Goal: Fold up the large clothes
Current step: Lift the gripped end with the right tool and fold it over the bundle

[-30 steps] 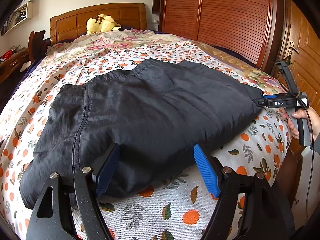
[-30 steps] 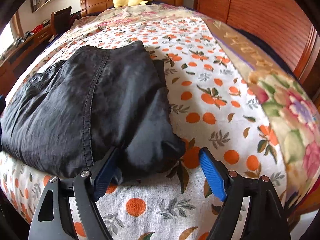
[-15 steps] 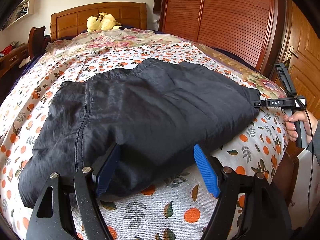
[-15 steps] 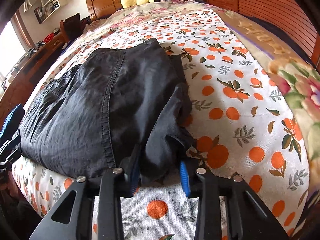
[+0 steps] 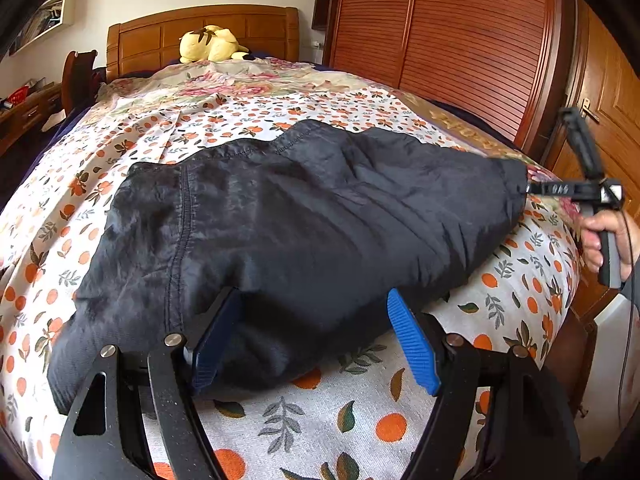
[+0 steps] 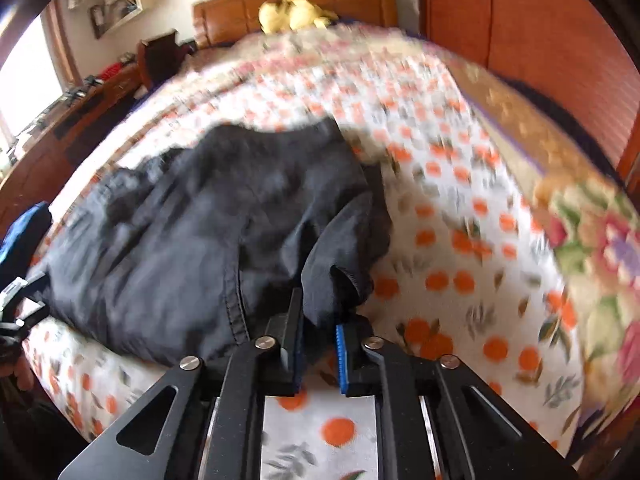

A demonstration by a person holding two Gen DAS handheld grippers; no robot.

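Gripping black garment (image 6: 208, 240): right gripper (image 6: 318, 344), on orange-print bedspread (image 6: 460, 240).

A home bedroom: bed (image 5: 248, 120) with wooden headboard (image 5: 200, 36), wardrobe (image 5: 440, 40).

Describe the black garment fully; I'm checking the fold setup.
The black garment is thin, crinkled, slightly shiny fabric with stitched seams, lying bunched across the orange-print bedsheet. The right hand-held gripper, whose jaws have just been closing, pinches its near right corner. The left hand-held gripper stands open astride the near edge, one pad under a fold.
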